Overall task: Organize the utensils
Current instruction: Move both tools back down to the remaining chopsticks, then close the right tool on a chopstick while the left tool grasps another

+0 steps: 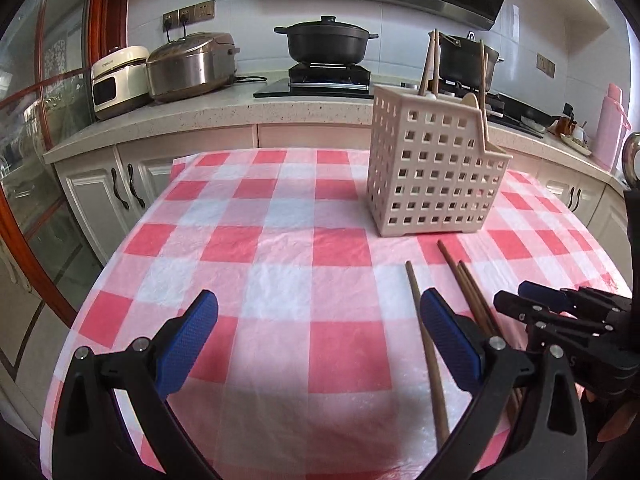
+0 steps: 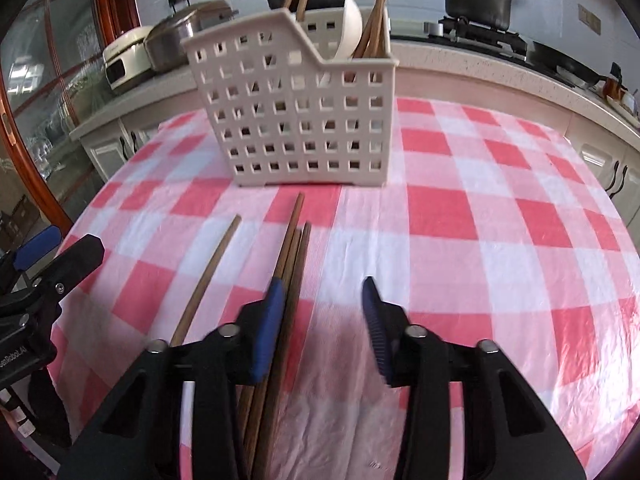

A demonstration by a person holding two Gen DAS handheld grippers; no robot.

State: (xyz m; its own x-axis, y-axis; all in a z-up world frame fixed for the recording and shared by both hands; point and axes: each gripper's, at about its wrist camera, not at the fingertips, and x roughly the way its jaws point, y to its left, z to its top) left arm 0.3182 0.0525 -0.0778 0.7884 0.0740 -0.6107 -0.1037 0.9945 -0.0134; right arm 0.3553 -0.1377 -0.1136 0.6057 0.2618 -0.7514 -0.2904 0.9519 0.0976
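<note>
Right hand-held gripper (image 2: pixel 322 320) is low over the checked counter (image 2: pixel 500 208) and part open, nothing clamped. The bundle of brown wooden chopsticks (image 2: pixel 294 248) lies just inside your left blue pad (image 2: pixel 266 328), hard against it as far as I can see; the right pad stands apart with bare cloth between. I read this as the pick-up step: you're set to gather that bundle. The next move calls for bringing both pads onto the sticks together, and staying low so they don't roll free.

Left hand-held gripper (image 1: pixel 318 320) hangs wide open and empty over the cloth. One single chopstick (image 1: pixel 426 340) runs along the inside of its right finger; whether it touches I cannot tell.

The sticks are long, thin, dark brown, lying side by side and pointing away from you, the single one a little to the left of the bundle. They'll likely slip if caught unevenly.

Beyond their far tips stands the beige perforated utensil caddy (image 2: pixel 296 120), upright, already holding more chopsticks and a pale spoon (image 2: pixel 352 28). That's where these belong, I'd say.
</note>
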